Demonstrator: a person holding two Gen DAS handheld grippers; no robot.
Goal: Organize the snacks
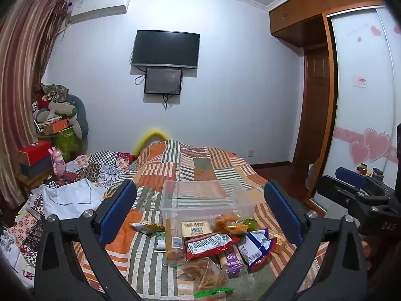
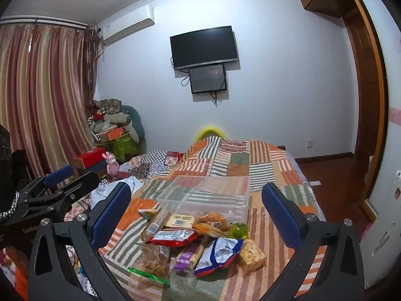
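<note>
Left wrist view: left gripper (image 1: 198,210) fingers wide apart, holding nothing, hovering above snack pile (image 1: 210,243) on bed (image 1: 200,165). Pile lies ahead and below, between finger lines. Long biscuit pack (image 1: 173,242) runs roughly along finger direction, toward box. Right gripper (image 2: 195,210) likewise spread, nothing held; blue-white packet (image 2: 219,255) and cracker bag (image 2: 252,254) nearer its side. Clear plastic box (image 1: 200,198) just beyond pile, holding nothing I can see. Patchwork quilt soft, uneven. Far: wall TV (image 1: 166,49), curtains (image 2: 42,95).
</note>
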